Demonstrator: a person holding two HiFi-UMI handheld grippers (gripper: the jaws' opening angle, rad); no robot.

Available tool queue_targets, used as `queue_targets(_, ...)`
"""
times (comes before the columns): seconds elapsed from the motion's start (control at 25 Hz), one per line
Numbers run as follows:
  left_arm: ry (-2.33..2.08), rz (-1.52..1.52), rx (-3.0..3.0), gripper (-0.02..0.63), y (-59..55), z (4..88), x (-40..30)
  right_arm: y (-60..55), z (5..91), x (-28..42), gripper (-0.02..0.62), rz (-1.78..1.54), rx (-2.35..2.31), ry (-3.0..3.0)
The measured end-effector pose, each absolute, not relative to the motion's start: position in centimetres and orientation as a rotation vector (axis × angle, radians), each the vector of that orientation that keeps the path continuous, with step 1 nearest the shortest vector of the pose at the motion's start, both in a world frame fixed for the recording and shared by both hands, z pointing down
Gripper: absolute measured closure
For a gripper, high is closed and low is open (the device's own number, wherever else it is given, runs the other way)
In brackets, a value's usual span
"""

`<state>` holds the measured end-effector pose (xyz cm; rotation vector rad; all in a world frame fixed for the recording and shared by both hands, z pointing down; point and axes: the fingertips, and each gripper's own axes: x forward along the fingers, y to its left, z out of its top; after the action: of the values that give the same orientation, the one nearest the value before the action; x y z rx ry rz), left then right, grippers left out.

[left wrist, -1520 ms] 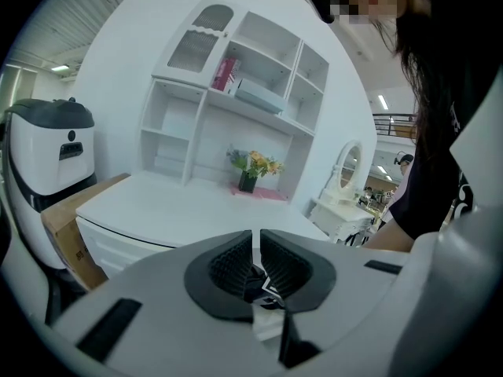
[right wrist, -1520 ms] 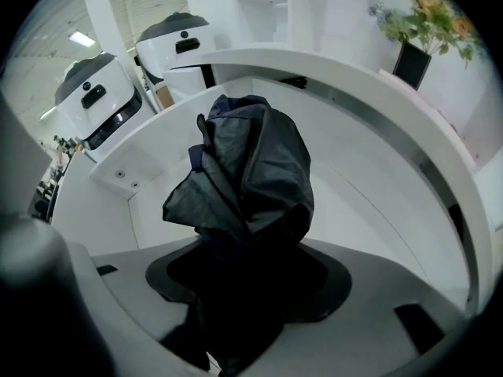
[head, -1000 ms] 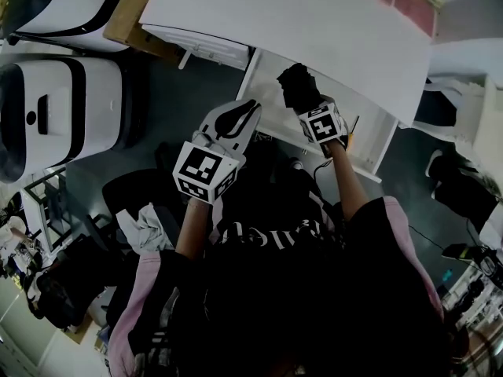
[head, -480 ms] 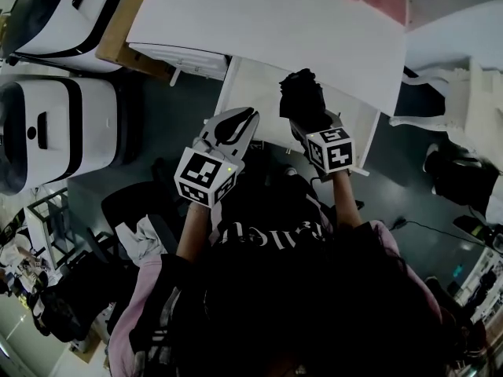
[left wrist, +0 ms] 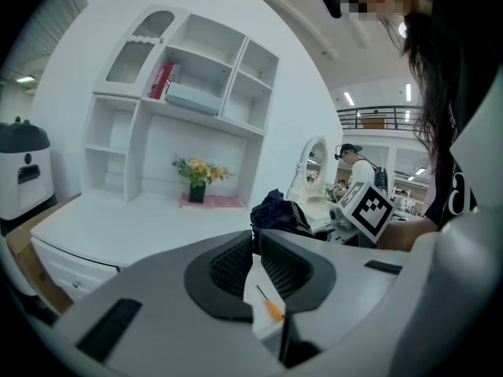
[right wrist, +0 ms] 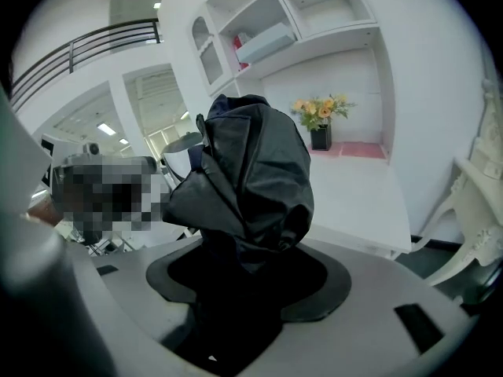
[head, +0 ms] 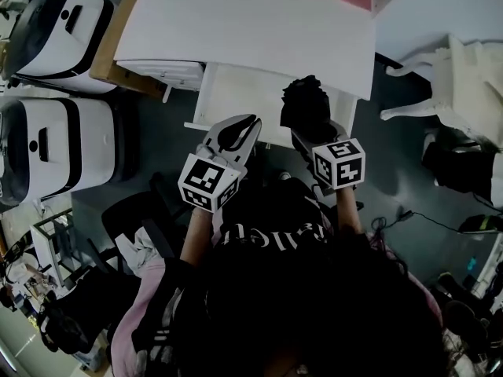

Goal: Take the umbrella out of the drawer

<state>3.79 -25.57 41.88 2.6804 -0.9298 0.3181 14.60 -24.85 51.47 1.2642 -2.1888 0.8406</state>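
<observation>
The left hand-held gripper [head: 250, 124] was empty, jaws almost together, over the open drawer [head: 236, 96]. The right hand-held gripper [head: 309, 129] clamped the folded dark umbrella [head: 305, 102] above the drawer. Extraction appeared nearly complete. The next move likely required carrying the umbrella clear.

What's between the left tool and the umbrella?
In the head view, only the open white drawer shows between the left tool and the umbrella.
</observation>
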Motion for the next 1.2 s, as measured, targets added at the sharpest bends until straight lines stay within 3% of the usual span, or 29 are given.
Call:
queue_targets(0.56,-0.987,0.335,2.6,0.566,-15.2,42.4,10.2,-14.9,48.7,21.2,0.325,0.843,1.267,-2.269)
queue_targets(1.2,-0.932,0.367,2.67,0.566,-11.1,40.1,11.2,-9.5,48.4,18.3,0.324,0.943,1.235,-2.311)
